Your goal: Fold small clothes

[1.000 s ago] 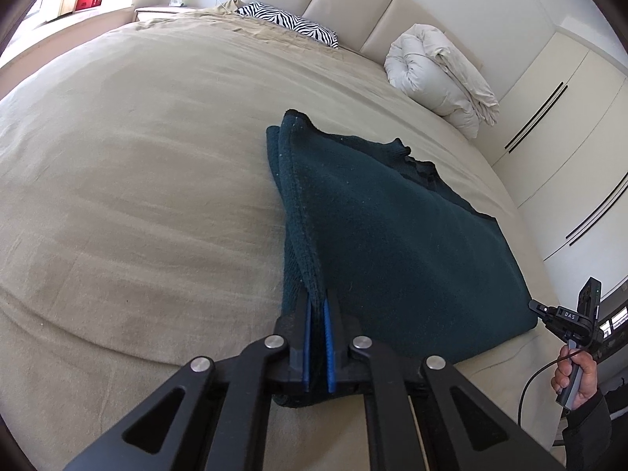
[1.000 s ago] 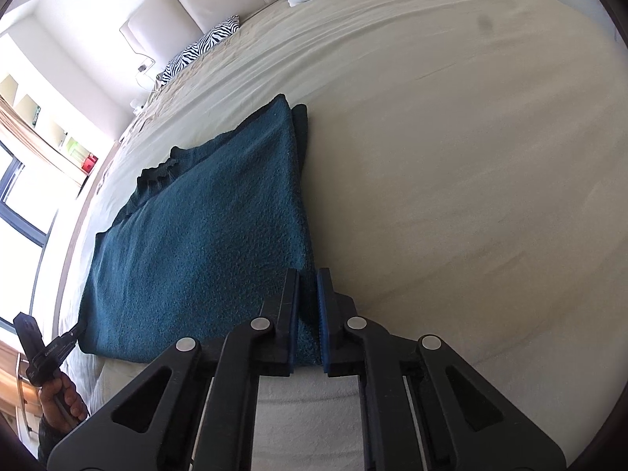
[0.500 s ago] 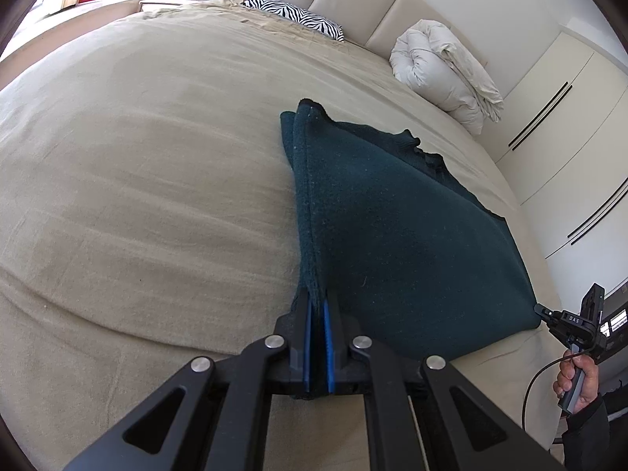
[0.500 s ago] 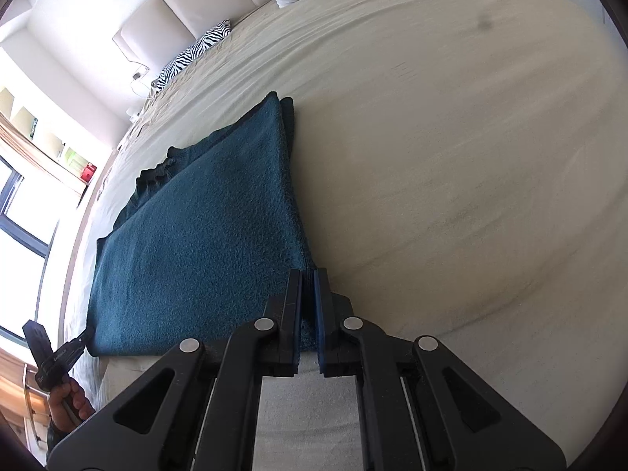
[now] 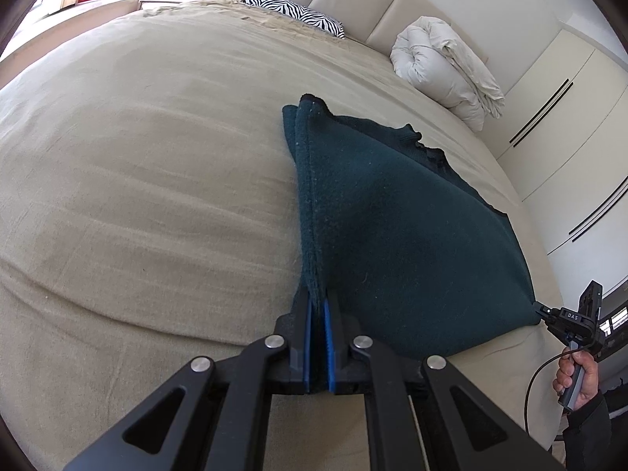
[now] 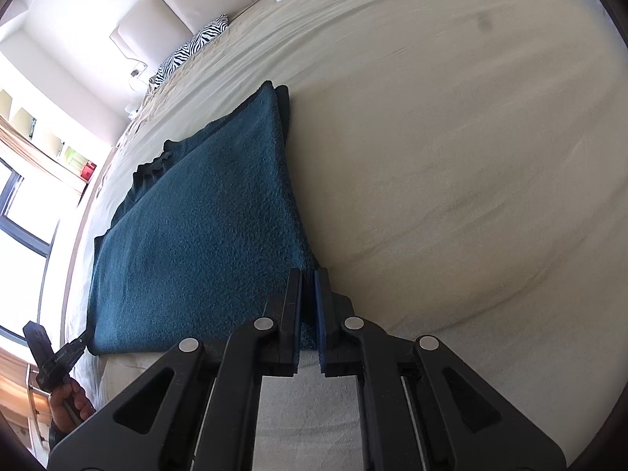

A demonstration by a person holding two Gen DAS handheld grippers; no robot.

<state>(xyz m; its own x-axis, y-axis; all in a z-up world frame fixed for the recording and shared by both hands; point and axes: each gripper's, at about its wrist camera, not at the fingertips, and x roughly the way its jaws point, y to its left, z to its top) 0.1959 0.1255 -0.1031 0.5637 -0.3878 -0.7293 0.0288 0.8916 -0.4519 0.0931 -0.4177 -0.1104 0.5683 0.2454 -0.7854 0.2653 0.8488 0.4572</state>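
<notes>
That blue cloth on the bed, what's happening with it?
A person is folding a dark teal garment on a bed, using a handheld claw in each hand. The left claw is shut on one near corner, and the right claw is shut on the other. The garment already lies doubled over, flat on the sheet, with both near corners pinched. A rolled white duvet and a zebra pillow sit by the headboard.

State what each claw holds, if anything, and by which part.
Both hold the teal garment lying on the bed: the left claw and the right claw each pinch one near corner of its doubled edge.
</notes>
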